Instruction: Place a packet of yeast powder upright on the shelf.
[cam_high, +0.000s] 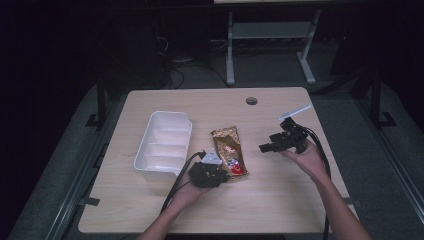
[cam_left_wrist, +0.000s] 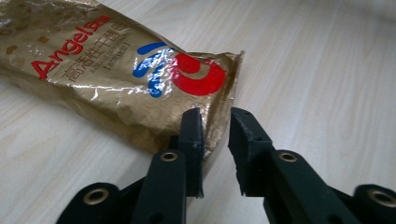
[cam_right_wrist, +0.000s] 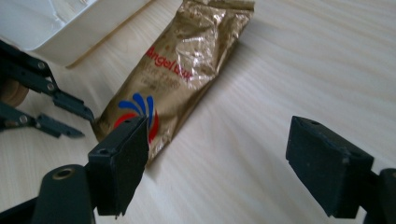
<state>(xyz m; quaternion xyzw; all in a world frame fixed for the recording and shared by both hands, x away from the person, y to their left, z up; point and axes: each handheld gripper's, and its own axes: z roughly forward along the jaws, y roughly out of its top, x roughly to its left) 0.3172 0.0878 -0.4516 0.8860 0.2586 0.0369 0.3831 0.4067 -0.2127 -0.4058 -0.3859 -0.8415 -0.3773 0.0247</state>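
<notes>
Gold foil packet (cam_high: 229, 150) lies flat on the wooden table (cam_high: 280, 200), just right of the white tray (cam_high: 164, 142), printed end toward the person. Left gripper (cam_high: 220, 170) is down at that near end; in the left gripper view the packet's (cam_left_wrist: 116, 79) crimped corner sits in the narrow gap between the jaws, which are nearly together but not visibly pressed onto the foil, so I'd call this the moment of taking hold, grip not yet made. Right gripper (cam_high: 267, 147) is held above the table to the packet's right, jaws spread wide, nothing between them. Next move, as I judge it: close the left jaws firmly on the seam before lifting; foil is slick and may slip. The right gripper view gives the packet's (cam_right_wrist: 182, 74) whole length, the tray's corner (cam_right_wrist: 56, 28) and the left gripper (cam_right_wrist: 84, 122) at its end; the high view alone gives the tray's compartments.
</notes>
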